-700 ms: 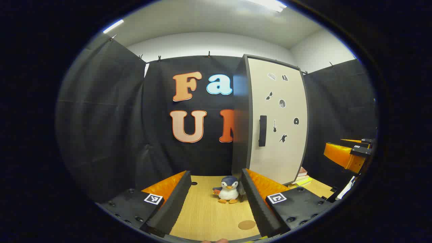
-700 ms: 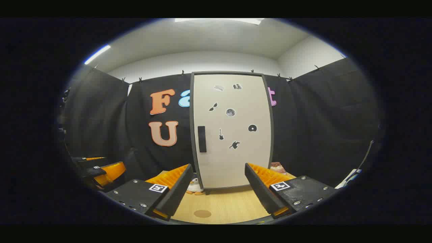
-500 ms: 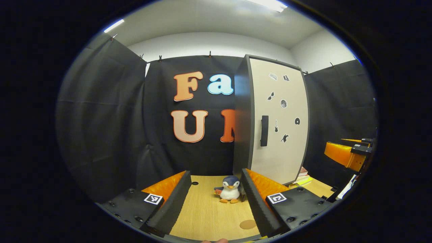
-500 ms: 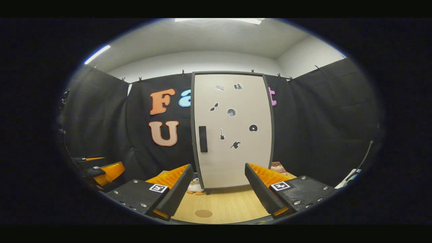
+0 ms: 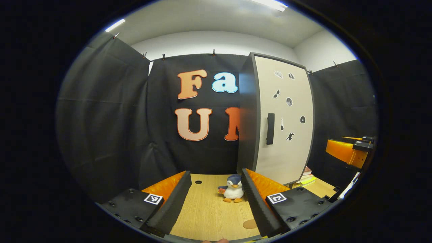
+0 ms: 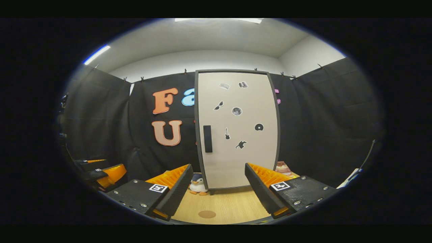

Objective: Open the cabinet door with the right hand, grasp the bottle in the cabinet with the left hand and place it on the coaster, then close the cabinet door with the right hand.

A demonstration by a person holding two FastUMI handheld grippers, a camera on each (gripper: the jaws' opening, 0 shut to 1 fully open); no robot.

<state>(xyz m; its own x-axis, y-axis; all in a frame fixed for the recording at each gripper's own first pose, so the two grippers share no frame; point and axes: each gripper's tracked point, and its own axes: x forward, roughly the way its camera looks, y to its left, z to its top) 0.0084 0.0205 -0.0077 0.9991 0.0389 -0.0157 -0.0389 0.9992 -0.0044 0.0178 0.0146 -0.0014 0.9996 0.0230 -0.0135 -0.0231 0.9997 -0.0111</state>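
Nothing of the task looks done yet. The cabinet door (image 6: 236, 128) stands flat in its dark frame, its handle (image 6: 207, 138) untouched, so the opening, the lift of the bottle, the placing and the closing all lie ahead. The bottle is presumably behind that door — no part of it can be seen.

The right tongs (image 6: 216, 187) are spread wide and hold nothing. In the right gripper view they point at the lower part of the door, well apart from it, with the handle above and a little left of the gap between the fingers. The left tongs (image 5: 214, 199) are likewise spread and empty, low over the wooden bench (image 5: 206, 216). In the left gripper view the cabinet (image 5: 248, 114) rises ahead and to the right.

The coaster (image 6: 207, 214) — a small brown disc — lies on the bench in front of the cabinet, near the right tongs and just beside the left tongs' right-hand finger. A toy penguin (image 5: 233, 189) sits by the cabinet's foot, and a few books (image 5: 305, 177) lie on the cabinet's far side.
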